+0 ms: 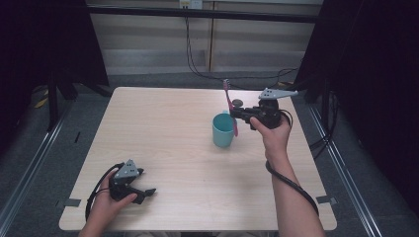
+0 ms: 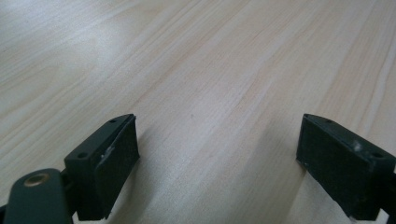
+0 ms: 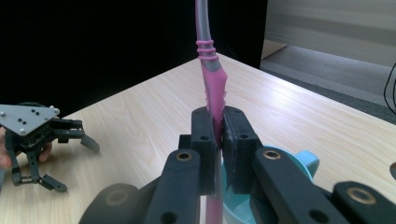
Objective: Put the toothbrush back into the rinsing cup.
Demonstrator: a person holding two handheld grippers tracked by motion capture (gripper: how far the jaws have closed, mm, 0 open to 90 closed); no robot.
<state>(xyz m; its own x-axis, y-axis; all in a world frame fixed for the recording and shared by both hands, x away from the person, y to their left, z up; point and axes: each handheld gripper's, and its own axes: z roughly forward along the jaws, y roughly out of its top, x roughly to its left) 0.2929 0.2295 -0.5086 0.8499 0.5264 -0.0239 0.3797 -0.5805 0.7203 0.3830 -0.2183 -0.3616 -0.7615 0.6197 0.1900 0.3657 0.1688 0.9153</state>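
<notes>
While my right claw [image 1: 236,114] grips the toothbrush [image 1: 229,104], its pads are pressed on the pink handle from both sides, as the right gripper view [image 3: 217,126] shows plainly. I see the toothbrush [image 3: 211,70] standing nearly upright, bristle end up, its lower end hanging inside the cup [image 1: 223,131] or just in front of its rim; which of the two I cannot tell. That cup is teal and stands upright on the surface [image 1: 168,128], right of the middle and nearer the far edge than the near one. From the right gripper view, the cup [image 3: 306,163] sits directly below the claw.

My left claw [image 1: 143,191] rests low near the surface's near left corner, well apart from the cup. Its jaws stand wide apart in the left gripper view [image 2: 217,158], with nothing between them but bare wood [image 2: 210,70].
</notes>
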